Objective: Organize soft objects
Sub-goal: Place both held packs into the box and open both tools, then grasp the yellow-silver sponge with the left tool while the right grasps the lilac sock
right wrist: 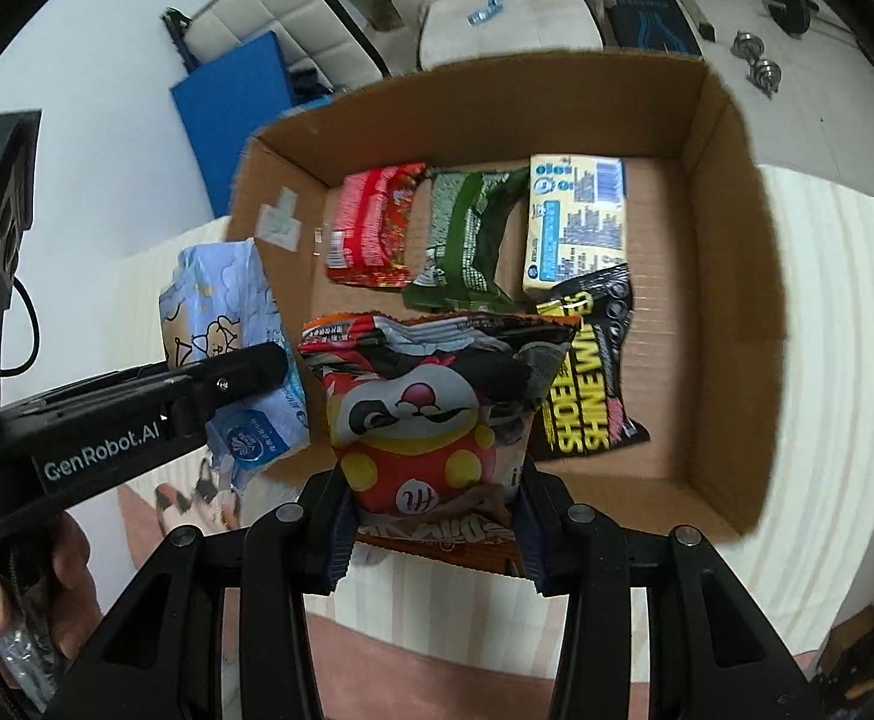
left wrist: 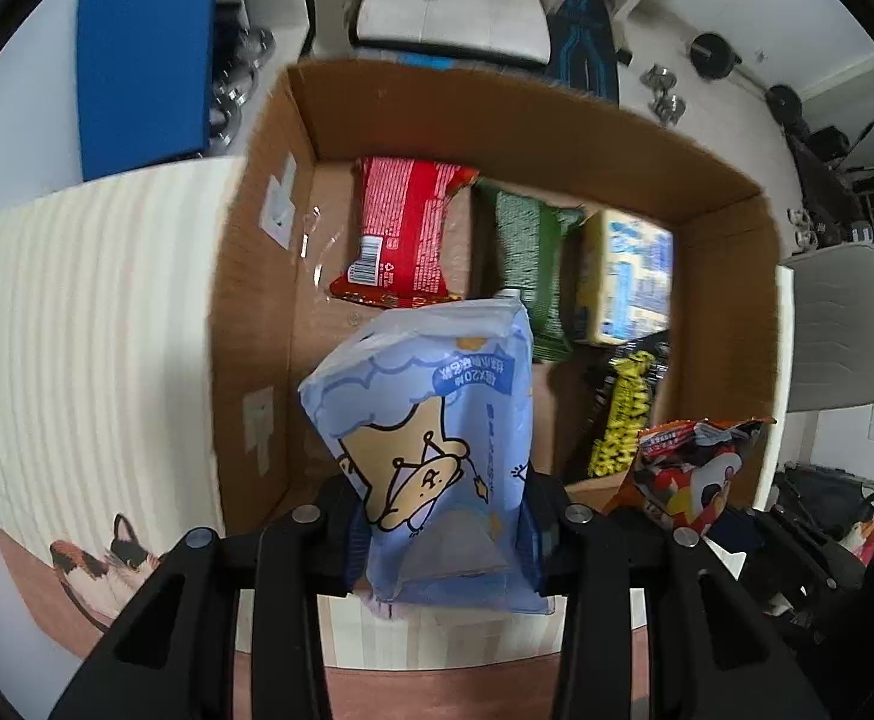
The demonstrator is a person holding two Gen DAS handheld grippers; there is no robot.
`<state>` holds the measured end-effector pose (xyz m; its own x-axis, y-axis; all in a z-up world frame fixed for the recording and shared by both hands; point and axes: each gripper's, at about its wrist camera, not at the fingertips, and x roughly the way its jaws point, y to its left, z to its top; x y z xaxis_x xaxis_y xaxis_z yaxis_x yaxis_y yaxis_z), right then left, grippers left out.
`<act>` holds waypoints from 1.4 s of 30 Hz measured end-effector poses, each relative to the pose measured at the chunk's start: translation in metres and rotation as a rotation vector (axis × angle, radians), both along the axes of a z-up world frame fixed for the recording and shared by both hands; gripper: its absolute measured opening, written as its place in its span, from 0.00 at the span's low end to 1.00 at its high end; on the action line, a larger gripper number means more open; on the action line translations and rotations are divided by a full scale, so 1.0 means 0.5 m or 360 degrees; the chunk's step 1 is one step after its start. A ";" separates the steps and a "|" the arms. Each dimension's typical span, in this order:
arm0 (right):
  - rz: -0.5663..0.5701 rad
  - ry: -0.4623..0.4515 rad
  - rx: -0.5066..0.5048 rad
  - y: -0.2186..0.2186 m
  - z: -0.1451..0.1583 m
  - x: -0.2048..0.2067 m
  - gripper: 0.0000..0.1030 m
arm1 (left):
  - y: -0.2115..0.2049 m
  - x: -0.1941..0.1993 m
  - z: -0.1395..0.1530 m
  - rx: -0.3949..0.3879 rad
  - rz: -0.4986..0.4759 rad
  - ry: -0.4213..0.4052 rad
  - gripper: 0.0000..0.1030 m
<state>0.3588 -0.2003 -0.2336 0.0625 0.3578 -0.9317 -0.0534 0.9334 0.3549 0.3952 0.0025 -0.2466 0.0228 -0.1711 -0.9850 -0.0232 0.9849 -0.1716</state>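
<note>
both grippers point down, clamping soft packs.

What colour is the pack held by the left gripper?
Pale blue with a cartoon animal, the tissue pack shows best in the left wrist view.

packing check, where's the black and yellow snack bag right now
The black and yellow snack bag lies flat on the floor of the cardboard box, right of centre in the right wrist view, just below the pale yellow pack.
</note>
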 end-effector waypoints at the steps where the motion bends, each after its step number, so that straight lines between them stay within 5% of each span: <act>1: -0.0001 0.0014 -0.0010 0.005 -0.015 0.009 0.45 | 0.001 0.010 -0.019 -0.0004 -0.0005 0.0035 0.35; 13: 0.0008 0.0167 -0.0090 0.043 -0.149 0.072 0.46 | -0.001 0.042 -0.135 -0.0014 -0.0071 0.0269 0.44; 15: 0.0000 0.0178 -0.0097 0.045 -0.152 0.078 0.56 | -0.005 0.041 -0.126 0.0011 -0.0076 0.0245 0.63; 17: 0.0004 0.0171 -0.0120 0.049 -0.138 0.077 0.85 | -0.002 0.042 -0.108 0.0009 -0.0051 0.0200 0.80; 20: 0.0009 0.0131 -0.0165 0.052 -0.111 0.077 0.88 | 0.001 0.043 -0.072 0.0051 -0.0051 0.0117 0.85; 22: 0.0003 0.0097 -0.0201 0.051 -0.092 0.074 0.99 | 0.001 0.034 -0.053 0.0078 -0.0069 0.0064 0.99; 30: -0.0042 -0.0055 -0.0357 0.048 -0.017 0.043 1.00 | 0.020 -0.024 0.036 0.0182 -0.0037 -0.0092 0.99; 36: -0.0103 -0.0107 -0.0330 0.021 0.021 0.002 1.00 | 0.047 -0.067 0.103 0.0217 0.0037 -0.0231 0.99; 42: -0.0179 -0.0198 -0.0215 0.030 0.069 -0.081 1.00 | 0.118 -0.177 0.143 0.0419 0.0202 -0.0384 0.99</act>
